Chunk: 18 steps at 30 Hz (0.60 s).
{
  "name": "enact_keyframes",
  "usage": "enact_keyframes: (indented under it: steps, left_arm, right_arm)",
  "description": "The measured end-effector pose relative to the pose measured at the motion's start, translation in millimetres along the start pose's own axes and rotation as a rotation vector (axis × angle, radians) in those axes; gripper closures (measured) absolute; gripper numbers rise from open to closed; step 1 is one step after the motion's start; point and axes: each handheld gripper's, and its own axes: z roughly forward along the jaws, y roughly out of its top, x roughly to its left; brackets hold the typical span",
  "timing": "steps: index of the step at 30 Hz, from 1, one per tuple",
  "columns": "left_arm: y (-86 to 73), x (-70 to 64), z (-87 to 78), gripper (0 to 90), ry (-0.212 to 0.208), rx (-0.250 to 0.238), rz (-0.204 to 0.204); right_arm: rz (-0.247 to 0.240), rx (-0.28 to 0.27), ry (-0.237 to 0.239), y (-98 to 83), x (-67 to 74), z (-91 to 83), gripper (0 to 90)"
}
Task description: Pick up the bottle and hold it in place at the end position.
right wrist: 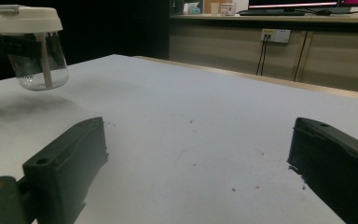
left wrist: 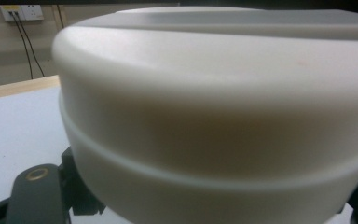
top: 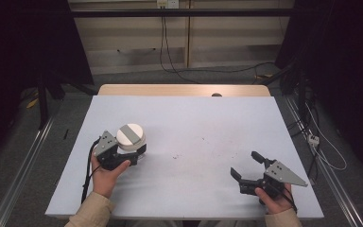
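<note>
A clear jar with a white lid crossed by a grey stripe is held at the table's left. My left gripper is shut on it just under the lid. In the right gripper view the jar hangs a little above the table cover, and a pale stick stands inside it. The white lid looms close in the left gripper view, with one black finger beside it. My right gripper rests open near the front right, nothing between its fingers.
A pale blue cover lies over the wooden table, with faint dark specks near its middle. Cables and a power strip lie on the floor at the right. Dark frames stand at both sides.
</note>
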Motion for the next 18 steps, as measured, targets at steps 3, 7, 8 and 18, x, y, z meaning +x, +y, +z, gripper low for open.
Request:
enact_keyframes:
  steps: [3,7,8,18]
  left_arm:
    - [1.2,-2.0,4.9,18.5,-0.008,-0.001,-0.006]
    - [3.0,-4.4,11.2,18.5,-0.016,0.002,-0.002]
    - [3.4,-5.0,12.8,18.5,-0.019,0.002,-0.001]
    - [7.5,-11.9,28.5,18.5,-0.038,0.003,0.014]
  right_arm:
    - [-0.001,0.000,0.002,0.1,0.3,0.3,3.8]
    - [-0.004,-0.001,0.004,0.3,0.6,0.6,3.8]
    - [-0.004,-0.001,0.004,0.3,0.6,0.6,3.8]
    - [-0.004,-0.002,0.008,0.8,1.4,1.1,3.8]
